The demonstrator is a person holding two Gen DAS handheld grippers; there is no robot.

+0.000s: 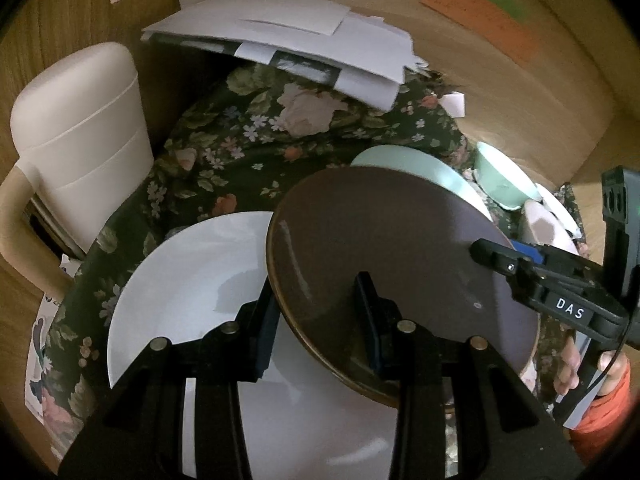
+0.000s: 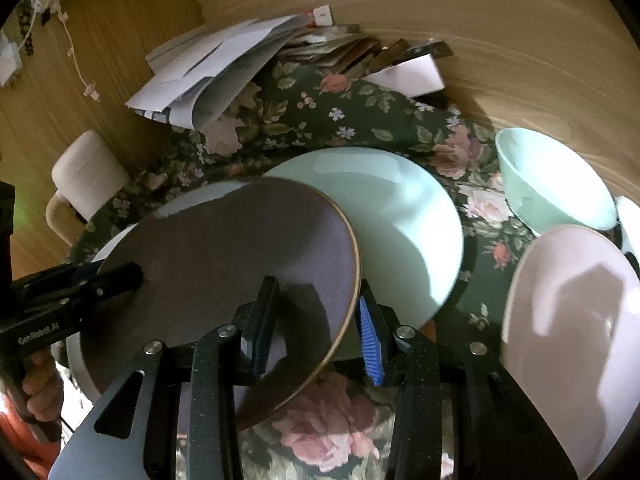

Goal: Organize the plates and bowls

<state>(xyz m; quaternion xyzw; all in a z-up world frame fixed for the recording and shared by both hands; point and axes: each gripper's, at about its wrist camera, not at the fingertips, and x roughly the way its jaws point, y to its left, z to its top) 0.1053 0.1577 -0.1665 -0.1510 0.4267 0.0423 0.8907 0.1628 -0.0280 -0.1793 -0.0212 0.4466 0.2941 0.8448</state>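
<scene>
A dark grey-brown plate (image 1: 384, 248) (image 2: 224, 264) hangs tilted above the floral cloth, held from both sides. My left gripper (image 1: 316, 320) is shut on its left rim, and my right gripper (image 2: 316, 328) is shut on its right rim. Each gripper also shows in the other view: the right gripper (image 1: 486, 254) at the plate's far edge, the left gripper (image 2: 132, 276) at the left. Under the dark plate lies a white plate (image 1: 180, 288). A mint plate (image 2: 392, 220) lies behind it, with a mint bowl (image 2: 552, 184) and a pale pink bowl (image 2: 568, 312) to the right.
A white jug with a beige handle (image 1: 80, 132) stands at the left by the wooden wall. Loose papers and envelopes (image 1: 300, 40) pile up at the back. The floral cloth (image 1: 240, 140) covers the surface. A hand and an orange sleeve (image 1: 600, 400) hold the right gripper.
</scene>
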